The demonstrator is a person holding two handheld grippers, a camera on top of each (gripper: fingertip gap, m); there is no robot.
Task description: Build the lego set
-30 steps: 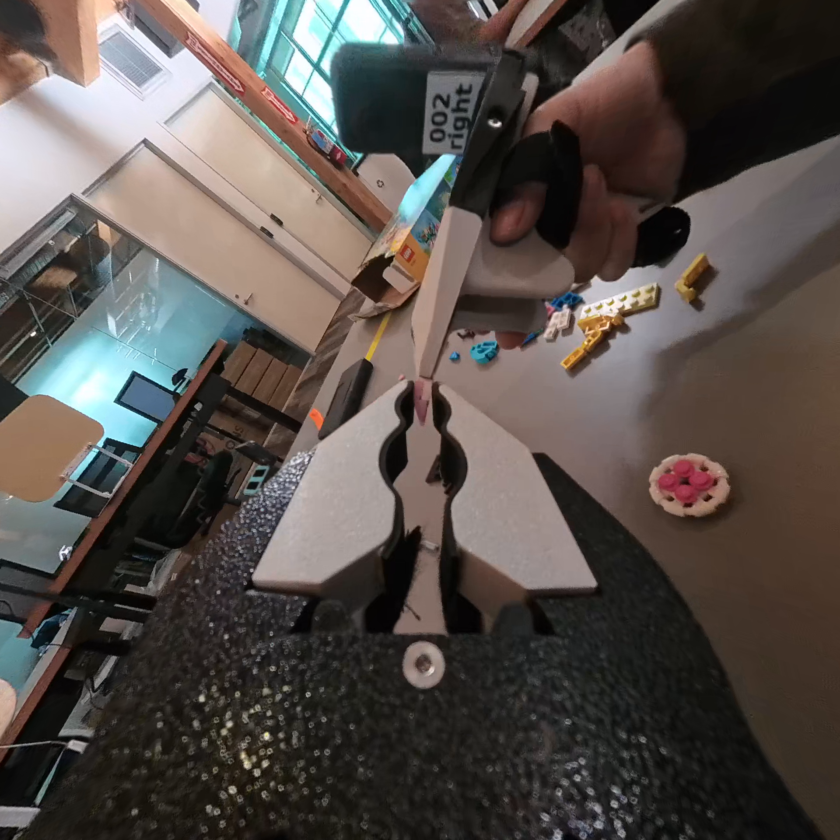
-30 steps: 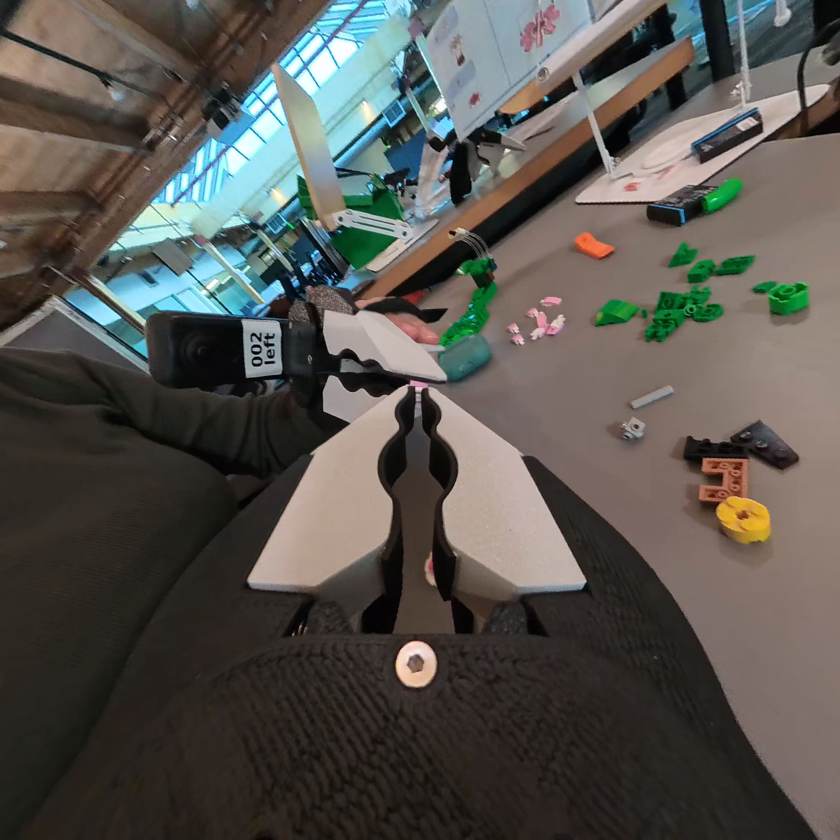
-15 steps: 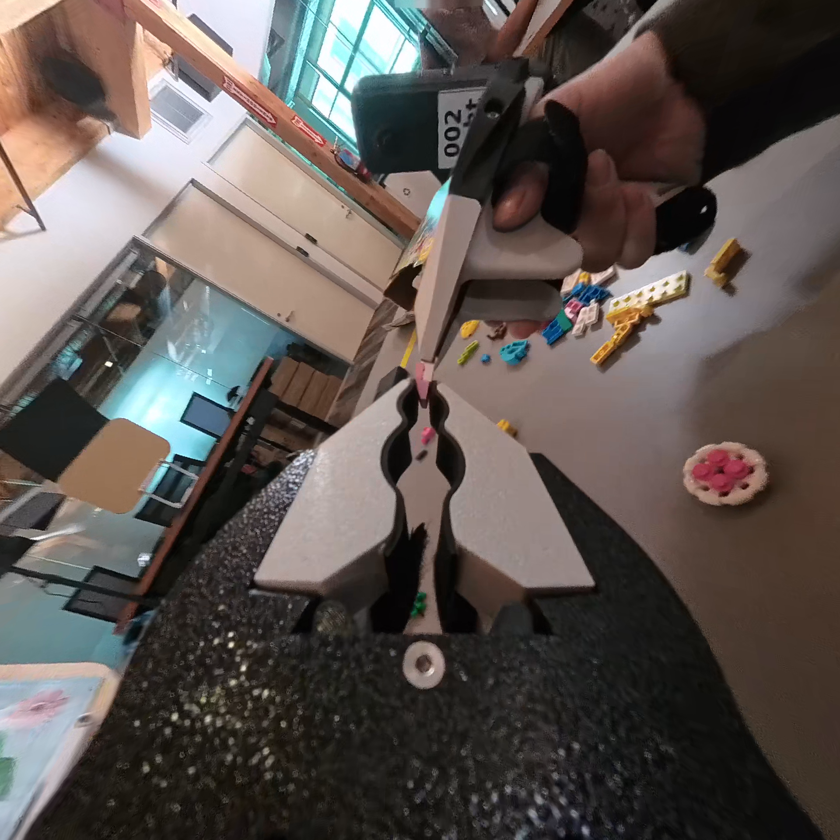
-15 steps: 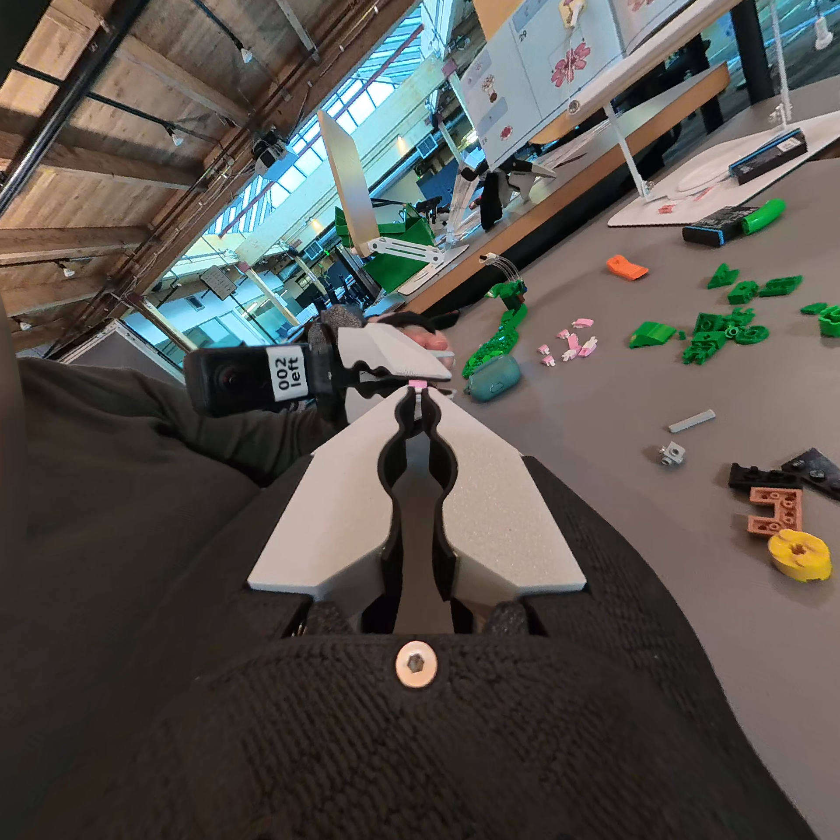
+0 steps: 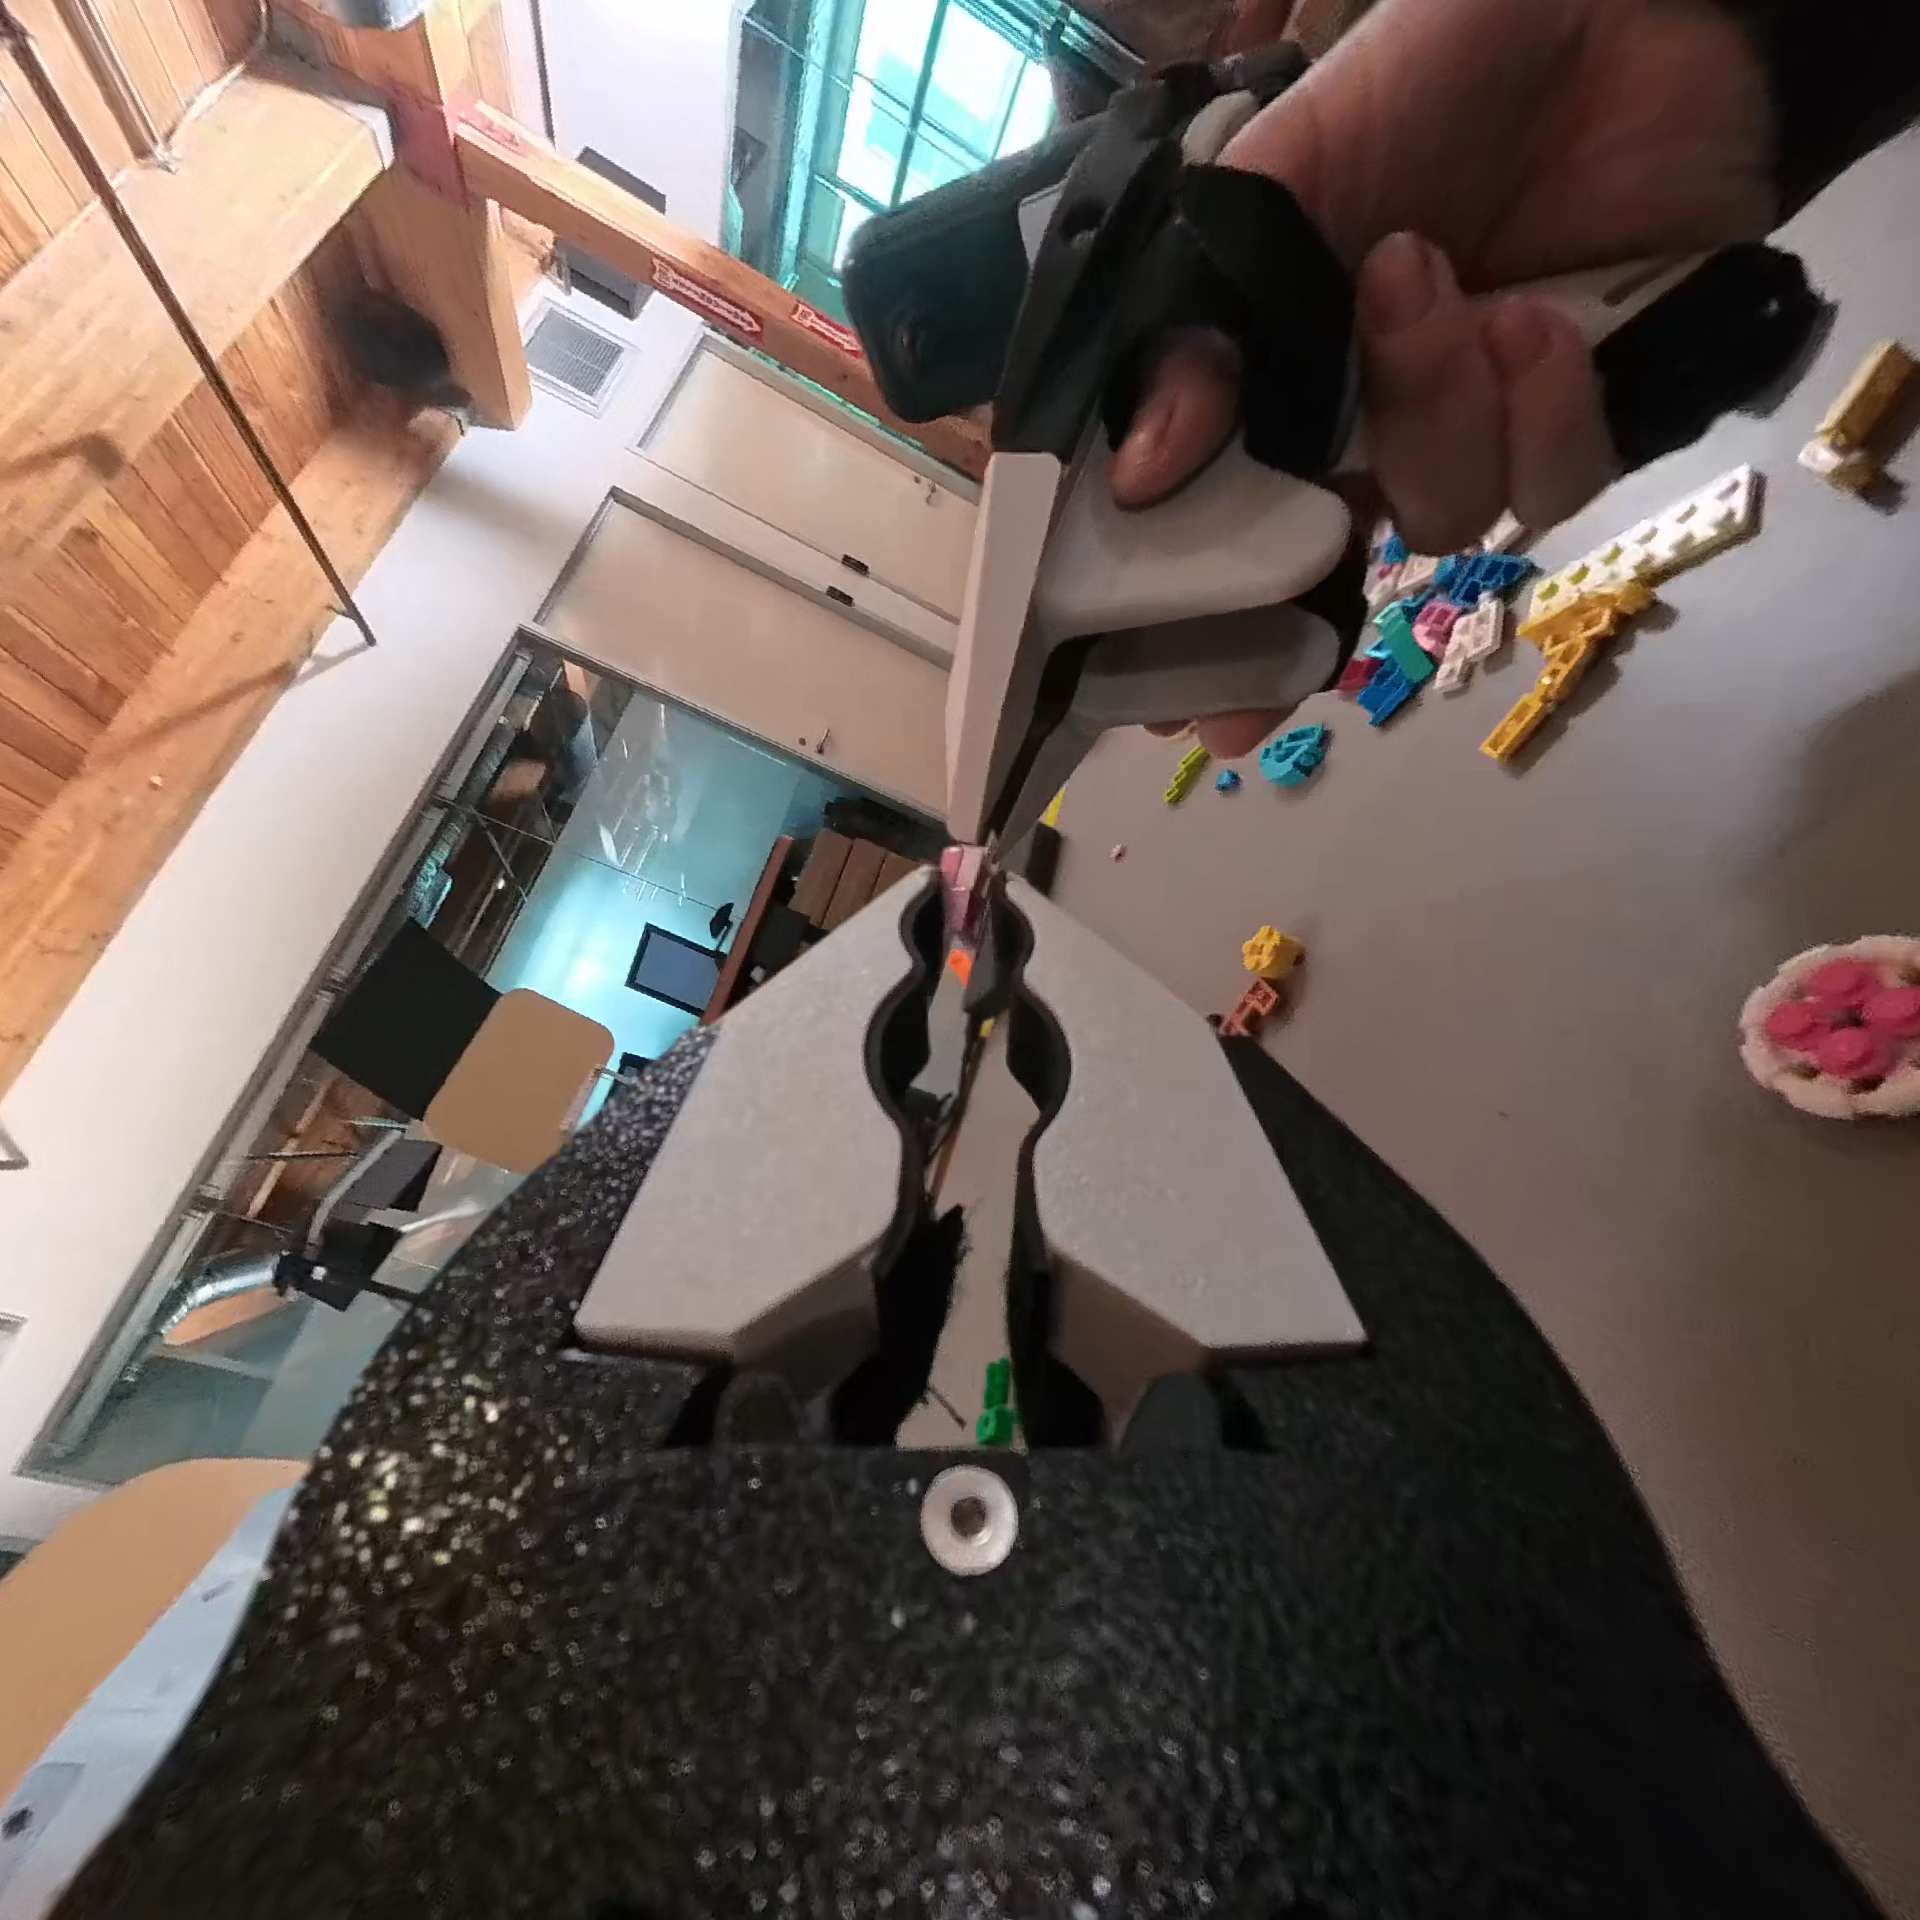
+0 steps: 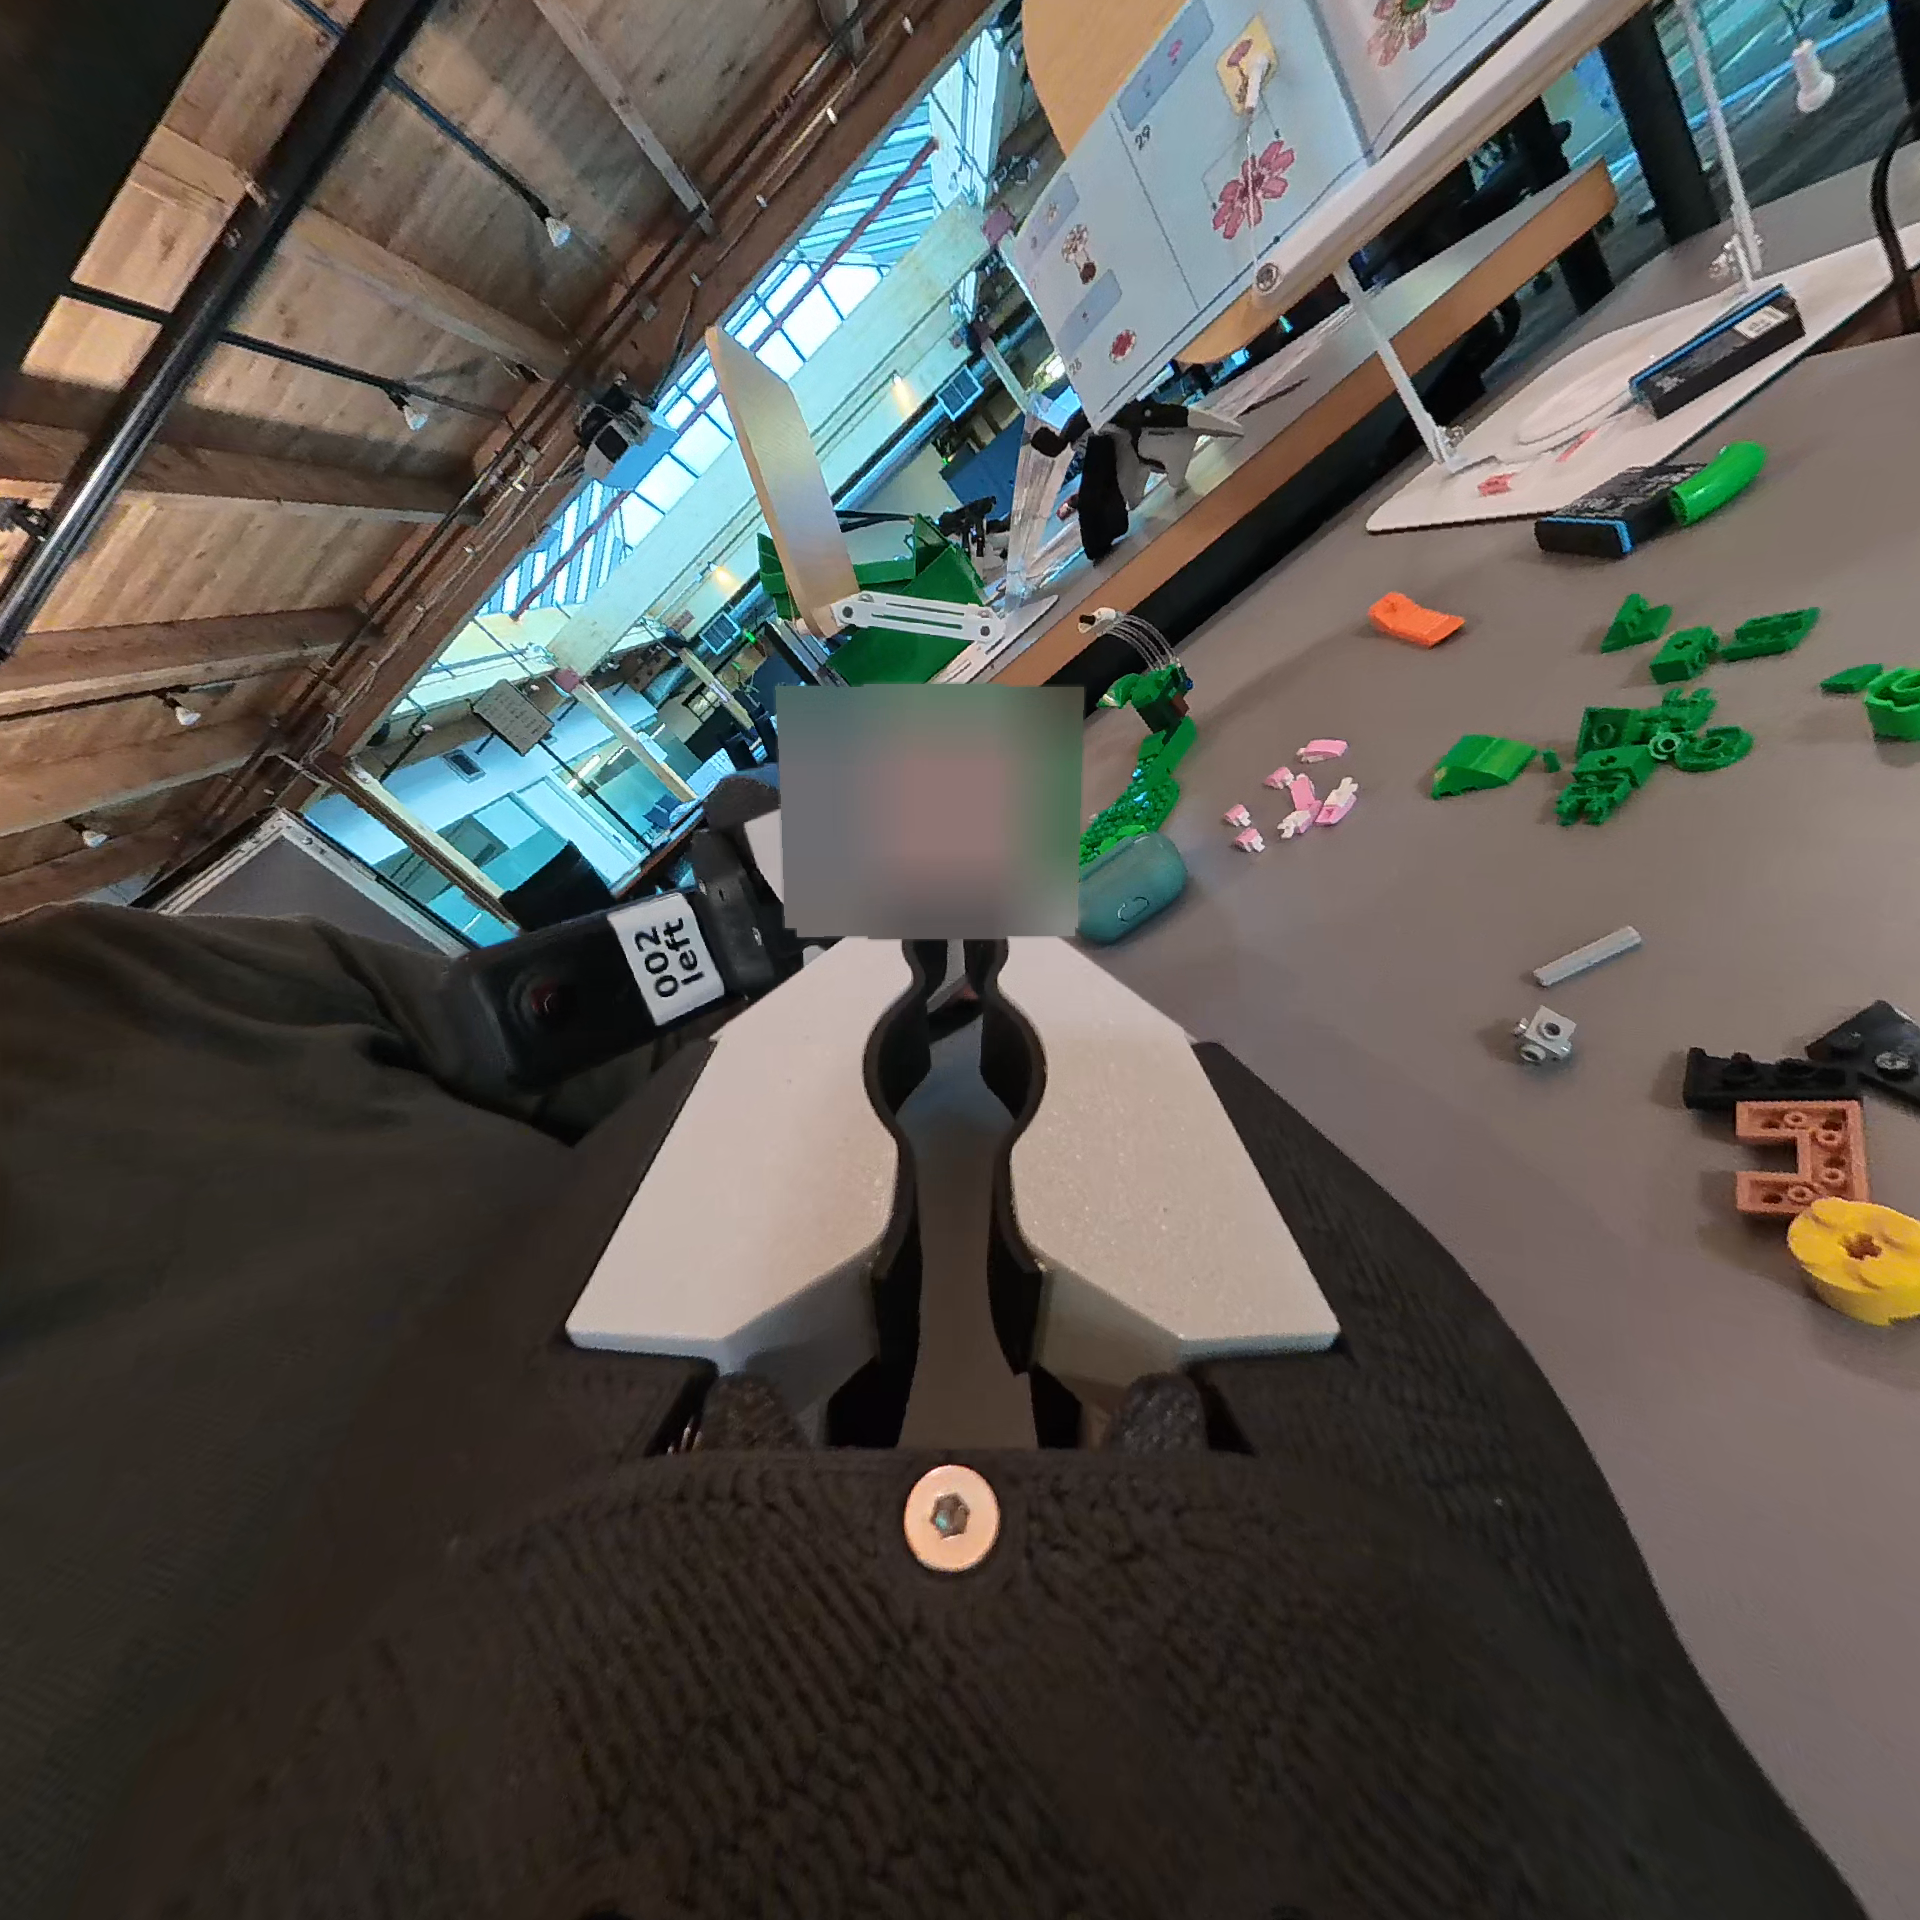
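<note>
Left gripper [image 5: 966, 883] pinching a pink piece [image 5: 958, 883], right gripper [image 5: 982, 831] tip-to-tip, closed, both tipped further than before.

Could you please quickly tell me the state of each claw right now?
Left claw: shut on the small pink Lego piece.
Right claw: shut; tips meet that pink piece, but holding it cannot be told.

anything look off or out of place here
Nothing looks damaged or spilled. The left gripper pinches a small pink piece in mid-air, tip to tip with the right gripper. Loose bricks lie scattered on the grey table, as expected mid-build.
</note>
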